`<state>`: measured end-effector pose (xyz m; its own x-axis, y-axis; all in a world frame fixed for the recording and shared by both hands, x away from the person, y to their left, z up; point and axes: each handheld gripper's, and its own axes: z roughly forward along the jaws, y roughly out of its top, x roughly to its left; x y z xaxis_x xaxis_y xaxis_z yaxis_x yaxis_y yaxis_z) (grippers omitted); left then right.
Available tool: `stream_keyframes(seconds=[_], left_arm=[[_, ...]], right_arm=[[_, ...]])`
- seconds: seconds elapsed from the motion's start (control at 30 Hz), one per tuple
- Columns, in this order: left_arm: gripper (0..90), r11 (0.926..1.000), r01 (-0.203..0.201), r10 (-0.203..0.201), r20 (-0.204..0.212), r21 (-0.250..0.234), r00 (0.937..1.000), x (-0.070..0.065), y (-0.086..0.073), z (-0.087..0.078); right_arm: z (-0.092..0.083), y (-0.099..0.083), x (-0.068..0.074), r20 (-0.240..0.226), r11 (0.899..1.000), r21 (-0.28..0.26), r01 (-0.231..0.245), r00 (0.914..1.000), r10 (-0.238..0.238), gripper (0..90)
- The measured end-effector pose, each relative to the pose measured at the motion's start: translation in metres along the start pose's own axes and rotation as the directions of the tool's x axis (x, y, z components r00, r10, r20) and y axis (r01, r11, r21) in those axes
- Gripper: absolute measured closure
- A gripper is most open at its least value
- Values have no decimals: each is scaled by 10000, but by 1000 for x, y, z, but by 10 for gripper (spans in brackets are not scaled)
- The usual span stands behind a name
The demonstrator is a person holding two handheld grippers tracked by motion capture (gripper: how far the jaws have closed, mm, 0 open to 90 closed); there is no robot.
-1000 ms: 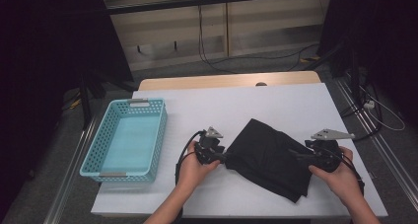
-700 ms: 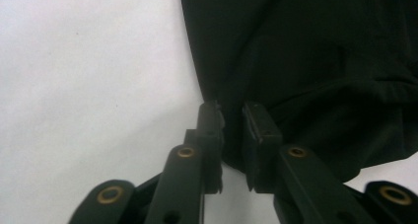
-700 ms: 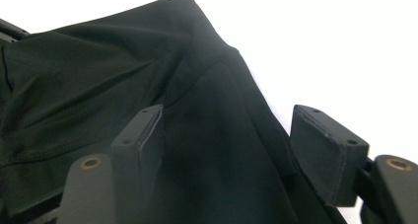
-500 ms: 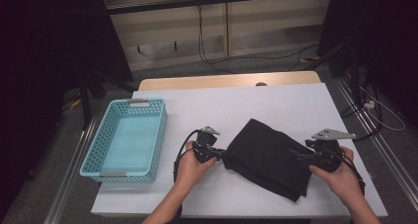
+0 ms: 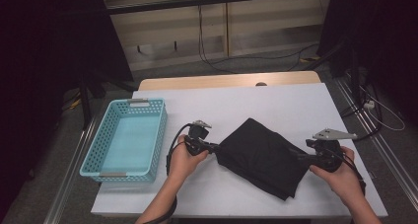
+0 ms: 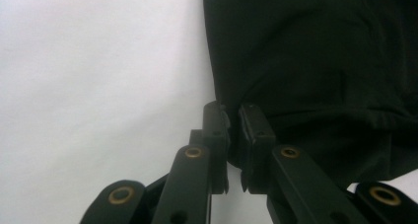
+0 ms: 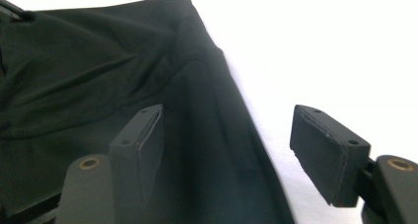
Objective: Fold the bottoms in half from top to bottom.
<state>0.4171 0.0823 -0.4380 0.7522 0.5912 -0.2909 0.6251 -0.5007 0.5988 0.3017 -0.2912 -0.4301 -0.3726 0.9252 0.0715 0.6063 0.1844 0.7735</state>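
On the worktop (image 5: pixel 256 98), our left claw (image 6: pixel 234 130) pinches the black cloth (image 5: pixel 261 155); our right claw (image 7: pixel 226 150) gapes open, so the thin bite may slip.

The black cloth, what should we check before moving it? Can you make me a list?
1. Left tongs pinched on the edge of the black cloth: ok; they have just been closing on it.
2. Right tongs gripping the cloth: not ok, wide open with the cloth's edge between them.
3. Cloth fully on the white table: ok.
4. Blue basket clear of the cloth: ok, it stands apart to the left.
5. Cloth folded neatly underneath: cannot tell.
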Motion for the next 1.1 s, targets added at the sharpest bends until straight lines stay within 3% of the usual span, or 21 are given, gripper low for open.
stream_keyframes(seconds=[0.37,0.57,0.67,0.93,1.0,1.1], left_arm=[[829,10000,-30,27,-724,-36,9974,18,2,-13],[829,9995,131,-163,-1198,-274,9927,28,2,-20],[830,9994,156,-204,-1617,-308,9866,31,0,-18],[809,9977,520,-582,-1534,-440,9864,35,-4,-18],[755,9970,566,-648,-1721,-521,9830,35,-5,-21],[589,9958,699,-793,-1769,-584,9810,36,-8,-26]], right_arm=[[2,0,3,-77,9999,73,98,9999,-97,283],[2,1,5,-126,9999,88,117,9999,-116,282],[3,1,5,-116,9999,104,133,9998,-132,282],[4,1,7,-146,9998,98,176,9997,-175,281],[4,1,7,-154,9998,108,177,9997,-176,281],[4,1,6,-150,9998,104,192,9997,-191,281]])
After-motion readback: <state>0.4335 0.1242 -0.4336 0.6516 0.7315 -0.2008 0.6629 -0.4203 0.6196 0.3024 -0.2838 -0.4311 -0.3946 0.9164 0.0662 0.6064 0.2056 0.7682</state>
